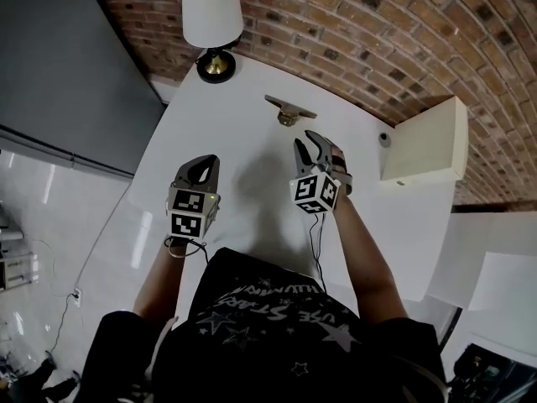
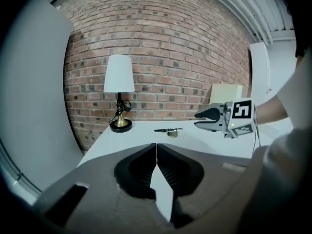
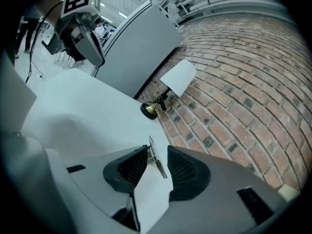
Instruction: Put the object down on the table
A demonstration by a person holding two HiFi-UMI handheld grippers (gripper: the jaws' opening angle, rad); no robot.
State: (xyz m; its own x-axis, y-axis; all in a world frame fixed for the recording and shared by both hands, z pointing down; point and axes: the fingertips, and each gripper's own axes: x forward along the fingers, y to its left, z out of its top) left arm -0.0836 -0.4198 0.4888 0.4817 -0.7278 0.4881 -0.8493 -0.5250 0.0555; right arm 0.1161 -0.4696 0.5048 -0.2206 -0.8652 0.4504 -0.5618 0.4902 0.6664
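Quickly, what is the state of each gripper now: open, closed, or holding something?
Left gripper: closed, fingers together, holding nothing.
Right gripper: open, empty; the metal object lies on the table.

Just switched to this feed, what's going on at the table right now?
A person holds a gripper in each hand over the white table. The small metal object lies on the table near the brick wall, and neither gripper touches it. The right gripper is just short of it, jaws apart with nothing in them. The left gripper has its jaws together and empty. A lamp stands at the far corner. The put-down looks done.
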